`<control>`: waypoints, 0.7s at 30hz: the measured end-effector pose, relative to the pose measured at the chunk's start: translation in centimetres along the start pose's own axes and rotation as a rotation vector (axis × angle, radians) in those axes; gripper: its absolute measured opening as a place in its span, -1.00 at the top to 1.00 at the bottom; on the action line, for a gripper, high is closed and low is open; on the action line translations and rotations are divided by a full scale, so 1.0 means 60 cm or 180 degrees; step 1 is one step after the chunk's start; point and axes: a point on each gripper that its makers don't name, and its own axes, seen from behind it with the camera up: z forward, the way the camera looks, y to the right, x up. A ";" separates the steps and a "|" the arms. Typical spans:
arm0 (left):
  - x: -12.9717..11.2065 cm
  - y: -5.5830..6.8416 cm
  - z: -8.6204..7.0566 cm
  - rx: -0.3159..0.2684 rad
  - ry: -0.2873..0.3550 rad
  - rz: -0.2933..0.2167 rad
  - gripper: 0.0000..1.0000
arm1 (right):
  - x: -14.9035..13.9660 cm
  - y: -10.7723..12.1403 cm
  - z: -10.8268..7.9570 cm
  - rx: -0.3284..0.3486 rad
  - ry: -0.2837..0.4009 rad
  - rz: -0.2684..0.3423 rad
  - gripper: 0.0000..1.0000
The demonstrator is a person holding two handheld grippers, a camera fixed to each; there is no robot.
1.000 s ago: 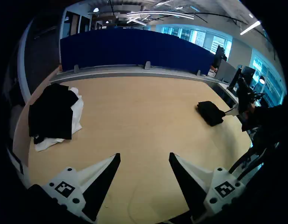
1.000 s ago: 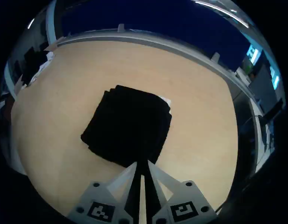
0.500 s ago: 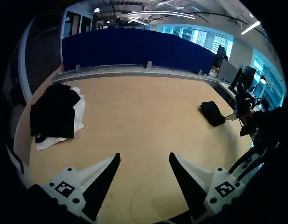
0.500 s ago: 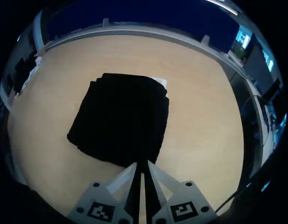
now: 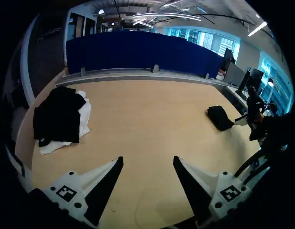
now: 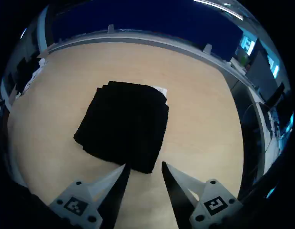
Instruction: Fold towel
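The towel [image 6: 122, 128] lies on the tabletop [image 6: 201, 114] as a compact black square, several layers thick with edges stacked fairly evenly, and a small white tag [image 6: 161, 90] peeks out at its far right corner. By the look of it the folding is done or very nearly so: no loose flap hangs out and no half is left to bring over, so what remains is probably only to leave it lying or square it up. The right claw [image 6: 144, 164] is just on the near side of the towel, its fingers parted to a moderate gap and gripping nothing. The towel's near edge sits right at the fingertips, roughly centred in the gap, though I cannot tell whether the tips touch the cloth. In the left gripper view the towel [image 5: 220, 117] lies far off at the right side of the tabletop, close to its right edge. The left claw [image 5: 147, 157] is well apart from it, spread wide and empty over bare wood. At the far left of the tabletop is a pile of black and white cloth [image 5: 59, 118], loose and unfolded, and a blue partition [image 5: 140, 49] runs along the far edge.
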 end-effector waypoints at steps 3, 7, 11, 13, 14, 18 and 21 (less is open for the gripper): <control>0.001 -0.002 -0.002 0.0006 0.0012 -0.0001 -0.94 | 0.000 0.004 -0.010 -0.0039 0.0045 0.0003 -0.45; 0.004 -0.005 -0.004 0.0014 0.0037 0.0011 -0.94 | 0.008 0.005 -0.019 -0.0087 0.0149 0.0008 -0.90; 0.008 -0.011 -0.005 0.0028 0.0065 0.0015 -0.94 | 0.028 0.000 -0.026 -0.0104 0.0292 0.0044 -1.00; 0.010 -0.013 -0.005 0.0032 0.0080 0.0009 -0.94 | 0.037 -0.006 -0.029 -0.0092 0.0341 0.0060 -1.00; 0.011 -0.014 -0.005 0.0033 0.0089 0.0005 -0.94 | 0.043 -0.009 -0.031 -0.0082 0.0366 0.0068 -1.00; 0.016 -0.021 -0.006 0.0050 0.0129 -0.0017 -0.94 | 0.062 -0.024 -0.038 -0.0068 0.0446 0.0052 -1.00; 0.020 -0.030 -0.007 0.0078 0.0165 -0.0046 -0.94 | 0.085 -0.046 -0.048 -0.0030 0.0555 0.0037 -1.00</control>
